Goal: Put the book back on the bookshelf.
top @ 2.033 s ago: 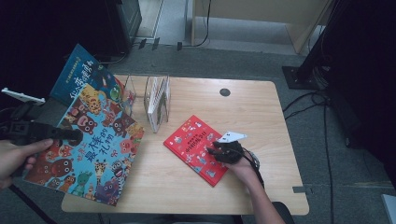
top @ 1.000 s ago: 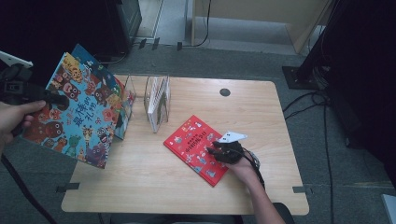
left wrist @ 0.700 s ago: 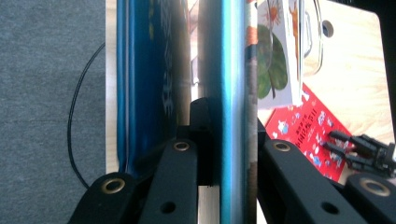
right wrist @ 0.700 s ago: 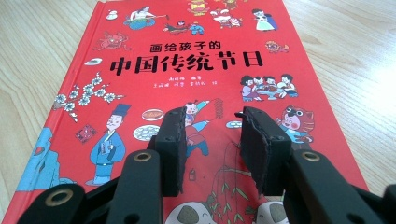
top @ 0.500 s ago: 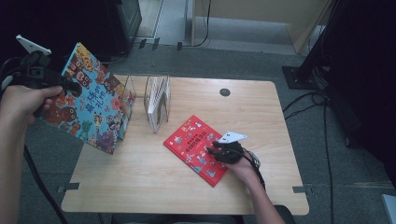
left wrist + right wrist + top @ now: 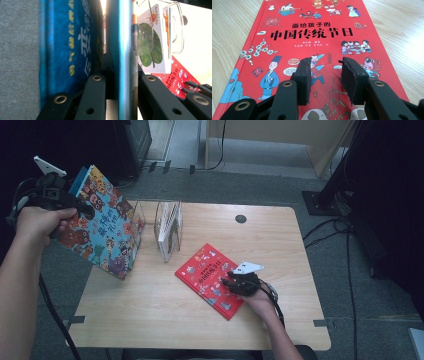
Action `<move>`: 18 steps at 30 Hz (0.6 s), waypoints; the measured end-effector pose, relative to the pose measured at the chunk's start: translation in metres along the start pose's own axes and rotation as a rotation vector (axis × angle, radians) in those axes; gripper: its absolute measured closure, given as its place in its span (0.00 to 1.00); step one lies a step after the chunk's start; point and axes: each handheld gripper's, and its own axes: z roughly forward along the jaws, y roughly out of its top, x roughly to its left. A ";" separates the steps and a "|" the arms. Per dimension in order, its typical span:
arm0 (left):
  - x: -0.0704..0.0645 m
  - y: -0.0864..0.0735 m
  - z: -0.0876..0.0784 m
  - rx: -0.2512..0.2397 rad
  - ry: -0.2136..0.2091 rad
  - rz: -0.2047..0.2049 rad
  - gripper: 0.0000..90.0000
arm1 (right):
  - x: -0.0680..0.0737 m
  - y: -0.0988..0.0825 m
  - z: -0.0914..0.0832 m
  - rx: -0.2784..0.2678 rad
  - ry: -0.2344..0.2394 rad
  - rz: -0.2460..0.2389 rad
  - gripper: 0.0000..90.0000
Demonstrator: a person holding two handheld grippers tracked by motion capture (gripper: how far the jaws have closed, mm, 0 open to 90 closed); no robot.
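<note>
My left gripper [image 6: 84, 210] is shut on the top edge of a large colourful picture book [image 6: 107, 235], which I hold up tilted at the table's left edge, against the left end of a clear book rack [image 6: 167, 227]. In the left gripper view the book's teal edge [image 6: 122, 37] runs between the jaws. A blue cover with yellow characters [image 6: 72, 45] stands just to its left. A red picture book [image 6: 205, 275] lies flat in the middle of the table. My right gripper [image 6: 232, 281] rests at its near right corner, open, its pads [image 6: 303, 75] over the red cover [image 6: 312, 30] with nothing between them.
A thin white book with a green leaf picture [image 6: 150, 47] stands in the rack. The wooden table [image 6: 200, 325] has a black round hole [image 6: 240, 218] at the back. Cables [image 6: 345, 235] lie on the floor to the right.
My left hand has lifted the colourful book off the table, turned it more upright and brought it right, up to the rack. The right gripper and the red book have not moved.
</note>
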 end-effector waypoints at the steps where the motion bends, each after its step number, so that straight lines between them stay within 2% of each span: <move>1: 0.000 0.001 0.002 -0.002 -0.002 -0.004 0.90 | 0.000 0.000 0.000 -0.001 0.000 0.003 0.66; 7: 0.004 0.001 0.011 0.002 -0.008 -0.013 0.90 | 0.001 -0.001 -0.001 -0.003 -0.002 -0.011 0.65; 9: 0.005 0.000 0.012 0.003 -0.040 -0.015 0.87 | 0.002 -0.001 -0.001 0.000 -0.002 -0.011 0.64; 12: 0.008 -0.001 0.004 -0.027 -0.084 -0.029 0.81 | 0.001 -0.001 -0.001 0.000 0.003 -0.028 0.62; 18: 0.005 -0.004 -0.007 -0.032 -0.107 -0.024 0.68 | -0.001 -0.001 -0.002 -0.004 0.022 0.010 0.61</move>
